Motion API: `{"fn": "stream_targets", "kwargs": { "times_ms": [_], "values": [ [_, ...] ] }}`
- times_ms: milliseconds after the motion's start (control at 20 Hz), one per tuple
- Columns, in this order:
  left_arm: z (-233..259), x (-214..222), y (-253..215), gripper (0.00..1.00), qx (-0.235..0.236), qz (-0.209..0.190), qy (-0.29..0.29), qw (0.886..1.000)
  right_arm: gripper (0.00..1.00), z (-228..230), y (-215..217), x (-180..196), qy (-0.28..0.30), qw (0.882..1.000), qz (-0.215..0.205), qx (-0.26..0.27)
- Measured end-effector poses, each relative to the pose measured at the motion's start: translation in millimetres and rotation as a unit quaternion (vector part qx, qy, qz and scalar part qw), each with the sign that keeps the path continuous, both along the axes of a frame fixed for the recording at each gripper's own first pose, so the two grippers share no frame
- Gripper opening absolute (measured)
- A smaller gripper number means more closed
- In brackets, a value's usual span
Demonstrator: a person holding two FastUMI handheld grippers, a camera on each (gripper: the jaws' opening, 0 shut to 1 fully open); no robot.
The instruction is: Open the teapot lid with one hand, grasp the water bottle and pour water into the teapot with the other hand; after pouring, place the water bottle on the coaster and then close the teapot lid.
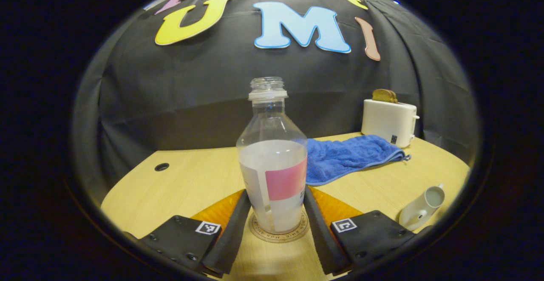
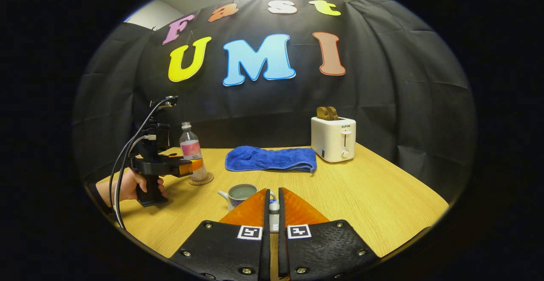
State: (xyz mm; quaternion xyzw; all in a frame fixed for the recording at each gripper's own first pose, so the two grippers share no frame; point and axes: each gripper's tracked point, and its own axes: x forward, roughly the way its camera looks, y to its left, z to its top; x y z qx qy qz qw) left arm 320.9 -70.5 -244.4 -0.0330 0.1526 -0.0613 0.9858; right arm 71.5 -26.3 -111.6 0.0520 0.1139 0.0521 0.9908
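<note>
The uncapped water bottle, with a pink and white label and partly full, stands upright on the round coaster. My left gripper is shut on the bottle's lower body, one finger against each side. The right gripper view shows that gripper in a hand at the left, with the bottle on the coaster. The white teapot stands open with water inside, also seen low right as teapot. My right gripper is shut on the teapot lid, just right of the pot.
A blue towel lies folded at the back of the wooden table. A white toaster with toast in it stands to its right. There is a cable hole in the tabletop at the left.
</note>
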Motion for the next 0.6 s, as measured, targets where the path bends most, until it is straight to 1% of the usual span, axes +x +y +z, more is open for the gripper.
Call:
{"fn": "stream_targets", "kwargs": {
  "times_ms": [150,250,300,450,600],
  "values": [
    [-4.4,-3.5,-3.3,0.9,0.005,-0.007,0.011,1.0,0.07,1.5,-3.1,-1.4,-0.003,1.0,-0.003,-0.003],
    [0.9,-2.6,-0.9,0.92,0.005,-0.002,0.007,1.0,0.07,1.8,-3.4,-0.5,-0.003,1.0,-0.004,-0.002],
    [3.3,-3.3,-0.8,1.0,0.002,-0.002,0.003,1.0,0.07,2.7,-2.7,-0.9,-0.003,1.0,-0.004,-0.001],
    [1.5,-7.2,-1.0,1.0,0.002,0.0,0.008,1.0,0.07,3.2,-1.4,-2.8,-0.004,1.0,-0.003,-0.004],
    [-8.6,-21.4,3.5,1.0,-0.011,0.007,0.038,0.999,0.07,6.9,0.5,-3.6,-0.008,1.0,-0.003,-0.003]
  ]
}}
